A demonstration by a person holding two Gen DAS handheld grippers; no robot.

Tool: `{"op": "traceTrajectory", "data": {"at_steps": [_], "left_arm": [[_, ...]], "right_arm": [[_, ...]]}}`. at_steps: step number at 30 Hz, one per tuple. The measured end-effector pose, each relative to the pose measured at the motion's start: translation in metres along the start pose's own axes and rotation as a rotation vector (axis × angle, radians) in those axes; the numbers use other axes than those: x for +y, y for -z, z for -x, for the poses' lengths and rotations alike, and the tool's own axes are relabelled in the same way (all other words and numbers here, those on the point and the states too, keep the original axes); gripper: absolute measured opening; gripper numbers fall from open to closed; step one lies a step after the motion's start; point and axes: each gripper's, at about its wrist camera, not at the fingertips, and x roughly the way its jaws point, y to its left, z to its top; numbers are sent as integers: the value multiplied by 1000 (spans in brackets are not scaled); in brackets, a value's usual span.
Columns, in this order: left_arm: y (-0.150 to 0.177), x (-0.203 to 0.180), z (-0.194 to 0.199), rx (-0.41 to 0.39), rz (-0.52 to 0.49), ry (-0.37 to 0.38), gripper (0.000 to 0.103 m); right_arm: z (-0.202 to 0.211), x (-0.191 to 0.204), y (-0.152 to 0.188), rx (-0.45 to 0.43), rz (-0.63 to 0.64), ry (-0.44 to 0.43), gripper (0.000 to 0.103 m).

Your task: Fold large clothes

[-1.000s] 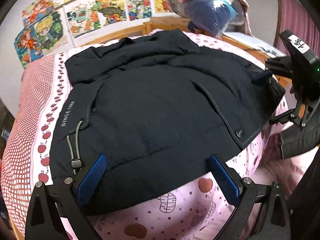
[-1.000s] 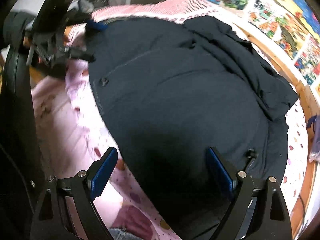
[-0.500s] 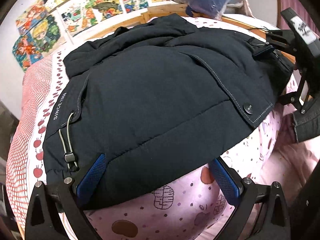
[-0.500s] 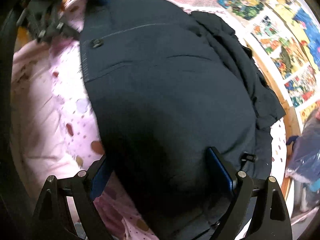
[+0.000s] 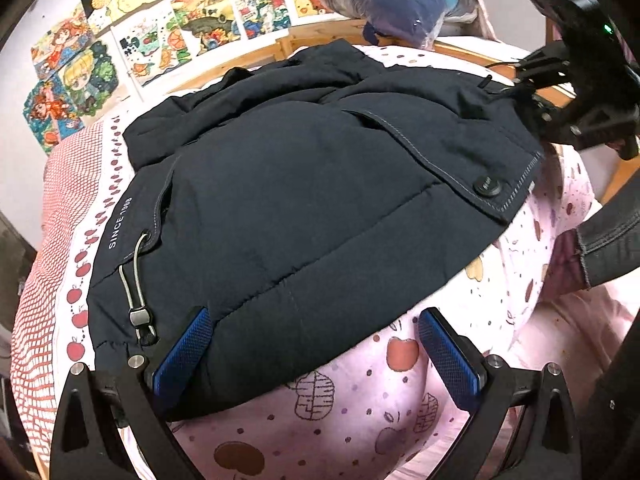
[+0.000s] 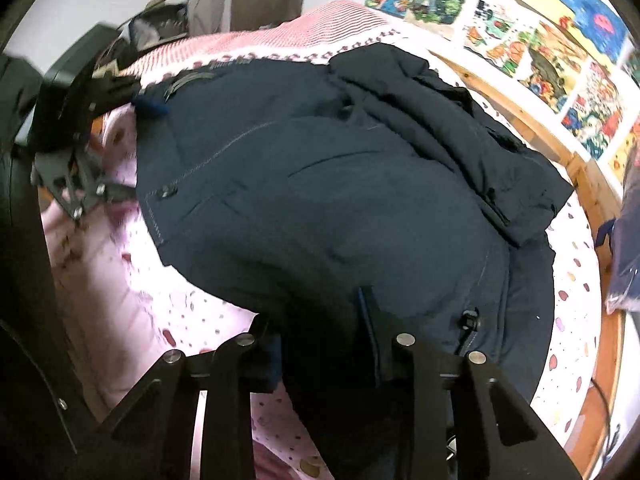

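Dark padded jacket (image 5: 304,200) lies spread across the pink patterned bedsheet (image 5: 460,380). Right gripper (image 6: 320,340) is clamped tight on the jacket's near hem. Left gripper (image 5: 312,356) stands wide apart, its left blue pad (image 5: 182,354) touching the hem, nothing gripped.

Jacket (image 5: 304,200): dark navy padded cloth, matt, finely woven, pale contrast stitching; snap button (image 5: 487,189) dull black, probably plastic. Drawcord (image 5: 134,276): grey elastic with metal-looking toggle. Bedsheet (image 5: 400,412): soft pink printed cotton-like cloth. Bed frame (image 6: 560,152): bare pale wood. Left gripper (image 5: 316,354): matt black plastic, rough blue pads, shiny screws.
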Motion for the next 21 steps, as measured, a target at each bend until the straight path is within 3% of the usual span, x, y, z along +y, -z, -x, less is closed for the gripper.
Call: {"op": "traceTrajectory", "data": {"at_steps": [5, 7, 9, 11, 14, 19, 21], "left_arm": [[4, -18, -11, 23, -138, -131, 103], [4, -21, -10, 7, -151, -159, 101], [1, -19, -6, -15, -140, -186, 89], [-2, -14, -2, -30, -129, -215, 67], [-7, -5, 4, -54, -101, -221, 51], [-15, -2, 10, -74, -99, -213, 40], [-18, 3, 11, -68, -78, -194, 38]], "right_arm": [[3, -11, -6, -30, -54, -19, 26], [8, -10, -7, -45, -63, -17, 26], [10, -10, -7, -56, -47, -6, 26], [11, -8, -6, -61, -20, 4, 26], [7, -4, -2, -43, 21, 11, 26], [1, 4, 7, -1, 101, 13, 29], [-1, 9, 12, 9, 135, 22, 36]]}}
